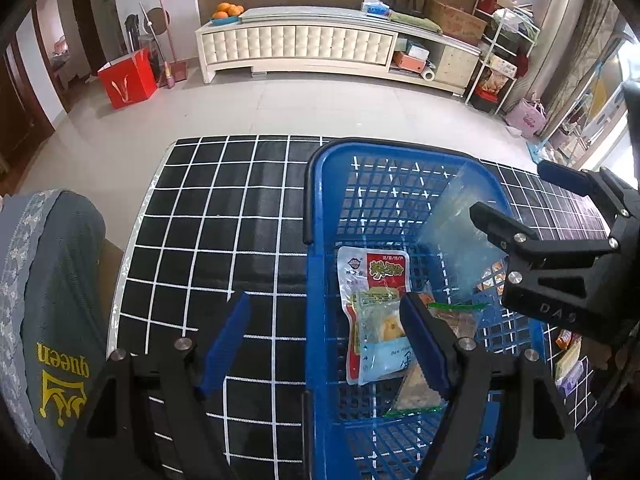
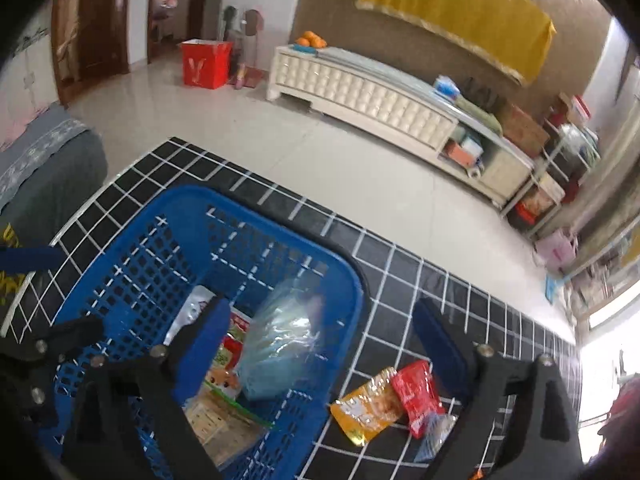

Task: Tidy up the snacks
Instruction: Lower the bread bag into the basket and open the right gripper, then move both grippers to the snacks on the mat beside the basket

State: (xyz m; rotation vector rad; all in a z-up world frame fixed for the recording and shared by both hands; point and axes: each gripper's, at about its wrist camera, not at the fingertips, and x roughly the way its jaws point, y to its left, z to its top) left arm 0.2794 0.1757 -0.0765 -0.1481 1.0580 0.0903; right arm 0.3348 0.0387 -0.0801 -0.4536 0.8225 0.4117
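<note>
While both claws (image 1: 326,344) (image 2: 328,344) gape empty, a checked tablecloth (image 1: 224,208) apparently faces a cabinet (image 1: 296,46).

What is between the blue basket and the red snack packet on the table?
An orange snack packet lies between the blue basket and the red snack packet, on the checked tablecloth. The right wrist view shows it.

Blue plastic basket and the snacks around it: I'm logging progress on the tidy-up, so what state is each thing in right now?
Blue plastic lattice basket: upright on the black grid tablecloth, partly filled.
Clear bluish plastic bag: in the basket, leaning on its wall.
Red-and-white snack pouch: flat in the basket.
Orange snack packet: outside, on the cloth.
Red snack packet: outside, overlapping the orange one.
Left gripper: open, empty.
Right gripper: open, holding nothing.
</note>
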